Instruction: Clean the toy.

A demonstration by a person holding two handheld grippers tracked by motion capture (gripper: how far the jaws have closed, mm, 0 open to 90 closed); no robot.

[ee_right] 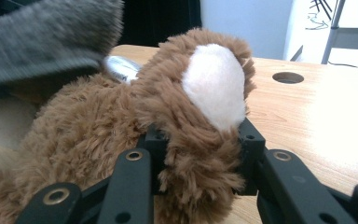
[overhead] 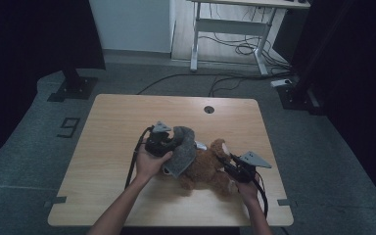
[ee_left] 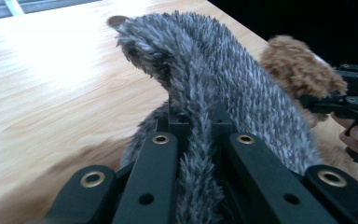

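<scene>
A: On the wooden table (overhead: pixel 112 127), near its front half, we see a brown plush bear (overhead: pixel 206 171) lying on its side, with a grey furry cloth (overhead: pixel 182 149) draped over the end nearer the left hand.

B: We agree. The left gripper (overhead: pixel 169 147) has that grey cloth pinched. In the left gripper view the grey furry cloth (ee_left: pixel 223 88) runs straight down between the two black jaws, which are drawn in tight on a fold of it.

A: And the right gripper (overhead: pixel 229 166)? From the high view we can only say it sits at the bear's near right side, with the person's right hand (overhead: pixel 248 188) behind it.

B: The right gripper view settles it for us. The jaws are clamped on a limb of the brown plush bear (ee_right: pixel 98 140), the one with the white pad (ee_right: pixel 214 86) at its end; fur bulges out between the jaw tips.

A: So we have both grippers grasping, one on the cloth, one on the bear. The cloth overlaps the bear's body and touches it.

B: Yes, and we can make out a round cable hole (overhead: pixel 209 109) in the table top, well apart from the toy, towards the far edge.
</scene>
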